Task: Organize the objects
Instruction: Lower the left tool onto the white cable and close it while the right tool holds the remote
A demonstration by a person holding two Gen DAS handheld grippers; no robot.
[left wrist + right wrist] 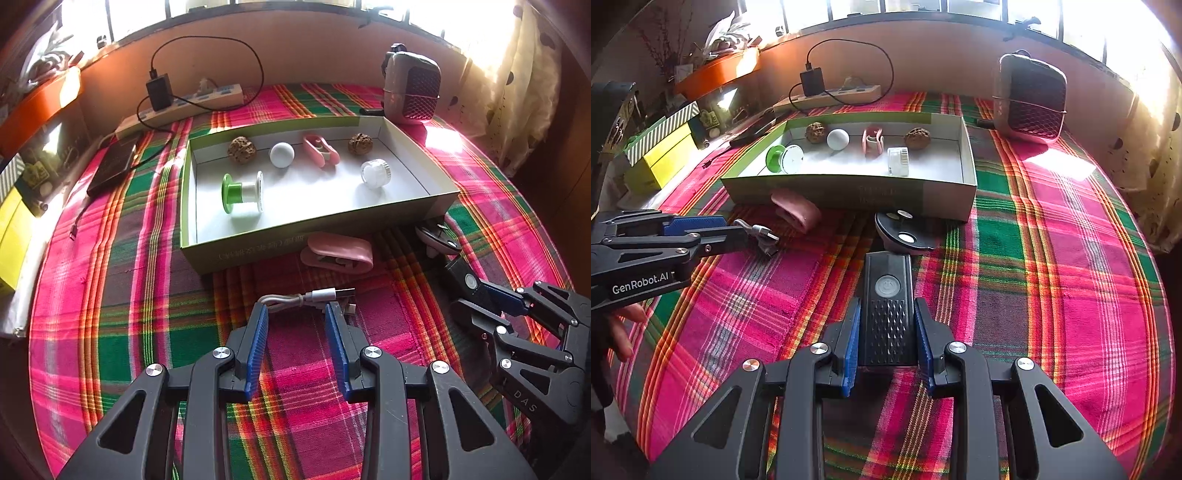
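Right gripper (pixel 886 332) straddling rigid black plastic flashlight-like device (pixel 886 295) at frame centre, contact unconfirmed; light, slippery; grasp mid-body. Left gripper (pixel 297 314) apart, empty.

the cloth (pixel 122 306) is plaid: hot pink, green and maroon blocks with orange and yellow stripes. the box (pixel 827 186) is olive green outside, white inside. in it lie a green and white spool (pixel 242 192), a white ball (pixel 282 154), two brown walnuts (pixel 241 149), and a pink clip (pixel 320 149). both grippers' pads (pixel 850 343) are blue on black frames.
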